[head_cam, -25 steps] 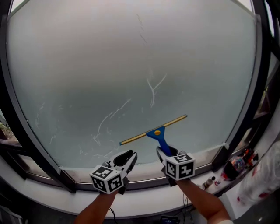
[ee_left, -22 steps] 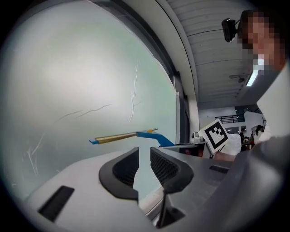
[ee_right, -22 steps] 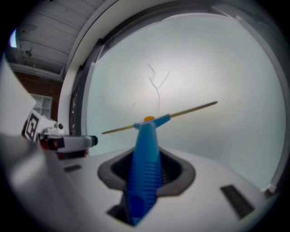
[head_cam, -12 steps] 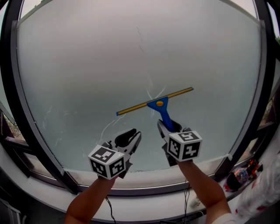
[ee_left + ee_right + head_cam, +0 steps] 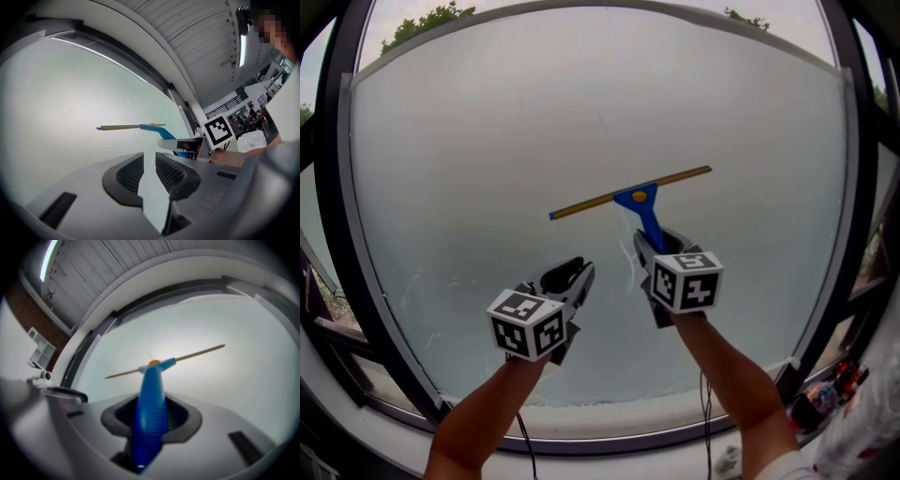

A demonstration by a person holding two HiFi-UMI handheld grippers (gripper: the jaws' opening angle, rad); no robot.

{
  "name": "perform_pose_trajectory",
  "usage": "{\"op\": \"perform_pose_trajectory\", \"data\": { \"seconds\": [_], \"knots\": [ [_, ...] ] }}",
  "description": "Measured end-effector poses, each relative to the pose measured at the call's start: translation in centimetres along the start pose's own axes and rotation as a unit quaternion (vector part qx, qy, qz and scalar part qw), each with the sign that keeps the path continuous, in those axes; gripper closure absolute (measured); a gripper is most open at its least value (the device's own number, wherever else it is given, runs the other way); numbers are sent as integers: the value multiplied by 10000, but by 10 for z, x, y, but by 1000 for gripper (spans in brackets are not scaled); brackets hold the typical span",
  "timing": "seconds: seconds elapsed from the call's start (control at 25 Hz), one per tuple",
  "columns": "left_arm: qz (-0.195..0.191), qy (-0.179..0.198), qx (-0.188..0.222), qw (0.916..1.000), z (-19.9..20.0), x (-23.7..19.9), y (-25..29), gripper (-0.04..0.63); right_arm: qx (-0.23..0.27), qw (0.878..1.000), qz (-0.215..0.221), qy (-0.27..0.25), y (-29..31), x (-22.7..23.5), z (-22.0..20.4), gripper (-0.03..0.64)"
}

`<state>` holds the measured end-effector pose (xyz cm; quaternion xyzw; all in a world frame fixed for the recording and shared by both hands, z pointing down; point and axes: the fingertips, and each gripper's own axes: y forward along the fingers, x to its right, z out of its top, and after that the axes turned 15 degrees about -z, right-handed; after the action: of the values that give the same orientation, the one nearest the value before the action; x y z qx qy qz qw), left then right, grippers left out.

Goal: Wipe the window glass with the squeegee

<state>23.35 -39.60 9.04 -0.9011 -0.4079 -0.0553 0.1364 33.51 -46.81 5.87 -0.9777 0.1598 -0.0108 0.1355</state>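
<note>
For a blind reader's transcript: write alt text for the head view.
The right hand-held gripper holds a blue squeegee by its handle, with the blade against the frosted window glass and slanting up to the right. The left hand-held gripper hangs beside it, lower and empty, in front of the same pane.

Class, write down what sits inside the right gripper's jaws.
The blue handle of the squeegee, clamped by the right gripper. The handle fills the gap, so whatever lies beneath it there cannot be seen.
</note>
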Motion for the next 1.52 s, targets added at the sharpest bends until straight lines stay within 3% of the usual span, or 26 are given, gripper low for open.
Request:
{"op": "perform_pose_trajectory", "data": {
  "seconds": [0.52, 0.84, 1.16, 1.52],
  "knots": [
    [45, 532, 177, 9984, 80, -24, 23, 494, 913, 9952, -327, -110, 57, -7, 134, 479],
    [-59, 652, 196, 9977, 99, -23, 28, 494, 1126, 9928, -413, -3, 79, -11, 195, 479],
    [-75, 773, 273, 9966, 121, -22, 28, 494, 1028, 9934, -484, 130, 95, -10, 220, 479],
    [-147, 683, 226, 9973, 111, -19, 29, 494, 811, 9956, -435, 183, 101, -12, 209, 479]
  ]
}}
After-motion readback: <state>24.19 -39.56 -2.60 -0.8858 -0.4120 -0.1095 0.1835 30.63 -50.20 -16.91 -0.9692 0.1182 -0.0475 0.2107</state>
